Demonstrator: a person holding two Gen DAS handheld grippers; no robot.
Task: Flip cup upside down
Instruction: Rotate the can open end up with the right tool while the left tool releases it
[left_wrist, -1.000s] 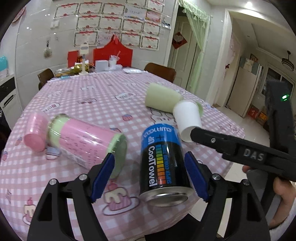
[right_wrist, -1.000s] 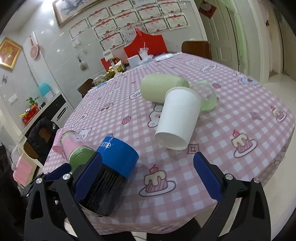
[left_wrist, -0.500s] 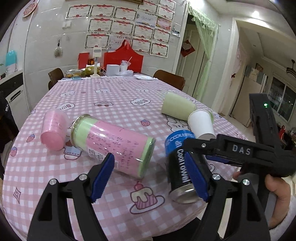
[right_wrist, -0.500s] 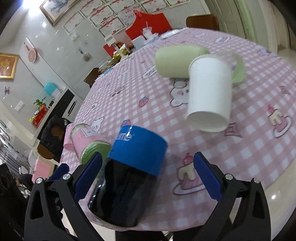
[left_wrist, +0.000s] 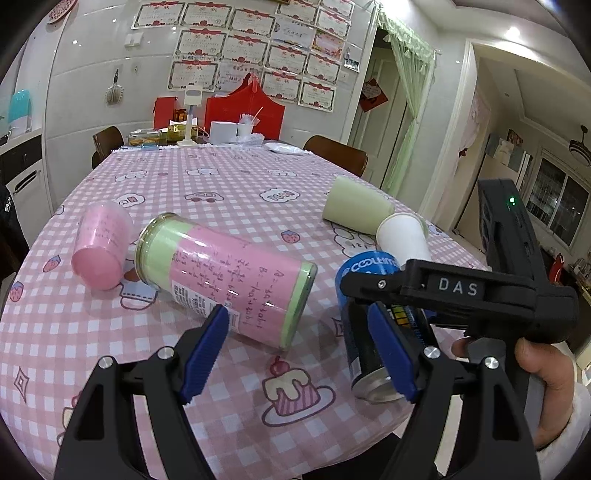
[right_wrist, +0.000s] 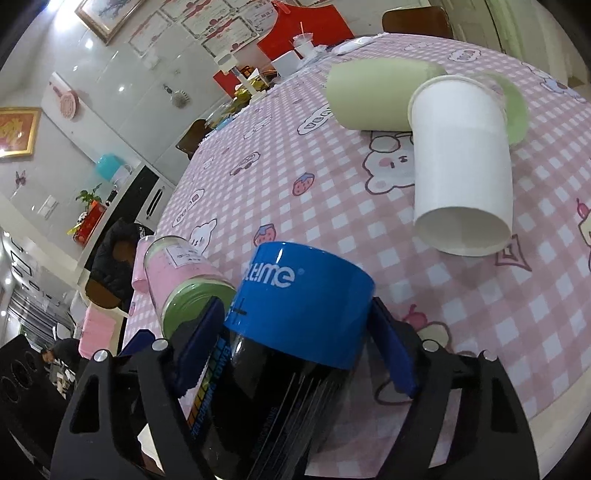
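A black can with a blue cap band (right_wrist: 299, 306) lies tilted between my right gripper's (right_wrist: 299, 347) blue pads, which are closed against its sides; it also shows in the left wrist view (left_wrist: 365, 332), near the table's front edge. My left gripper (left_wrist: 299, 350) is open and empty, just in front of a pink and green tube (left_wrist: 225, 277) lying on its side. A white paper cup (right_wrist: 461, 166) lies on its side, mouth toward me, beyond the can.
A pale green cup (right_wrist: 373, 96) lies behind the white cup. A small pink cup (left_wrist: 101, 243) lies at the left. The pink checked tablecloth (left_wrist: 221, 184) covers a round table; boxes and chairs stand at the far edge.
My right gripper has closed in around the blue-capped can, and its pads now touch the sides. My left gripper has drawn back to the left, away from the can.
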